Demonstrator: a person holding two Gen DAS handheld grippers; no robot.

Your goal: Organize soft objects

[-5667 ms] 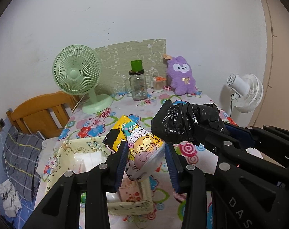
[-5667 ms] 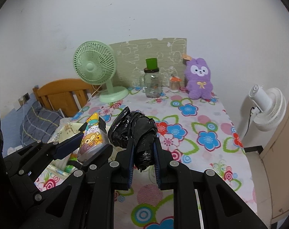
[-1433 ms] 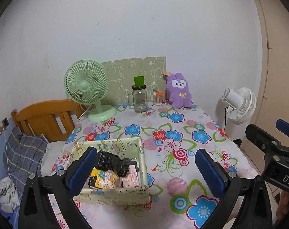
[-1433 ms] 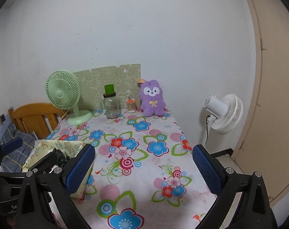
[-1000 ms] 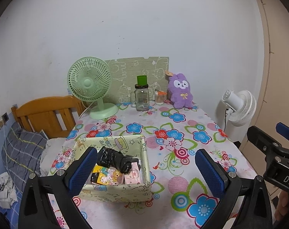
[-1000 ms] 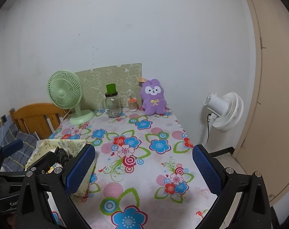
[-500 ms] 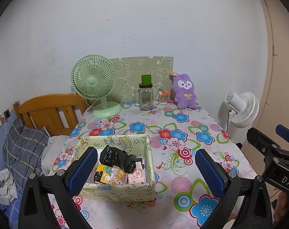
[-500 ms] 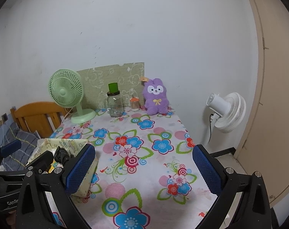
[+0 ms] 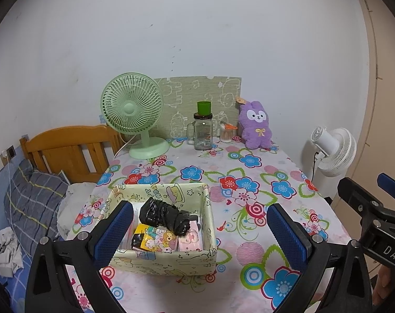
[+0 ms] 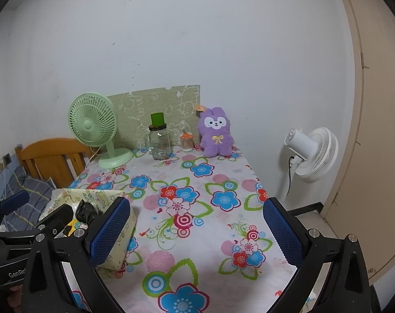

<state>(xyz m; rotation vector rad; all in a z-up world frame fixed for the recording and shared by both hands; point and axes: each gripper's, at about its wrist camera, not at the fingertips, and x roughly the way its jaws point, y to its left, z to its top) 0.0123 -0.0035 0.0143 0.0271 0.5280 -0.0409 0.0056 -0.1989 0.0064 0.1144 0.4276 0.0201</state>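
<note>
you hold your left gripper (image 9: 197, 230) with its fingers spread wide and nothing between them, hovering above the near left part of the floral-clothed table (image 9: 254, 182). your right gripper (image 10: 196, 229) hangs the same way, wide and empty, over the near middle. the crumpled black plastic bag (image 9: 166, 215) lies in the pale green cartoon-print fabric box (image 9: 160, 259), resting on the yellow cartoon snack packet (image 9: 155, 240) and beside a pink packet (image 9: 188, 241). the stowing step looks finished for these. if more is to go in, the purple plush rabbit (image 9: 256, 125) at the far right edge, well apart from the box, seems the likely one; you would need a long reach past the clear glass mug jar with a green cup on top (image 9: 203, 129).
</note>
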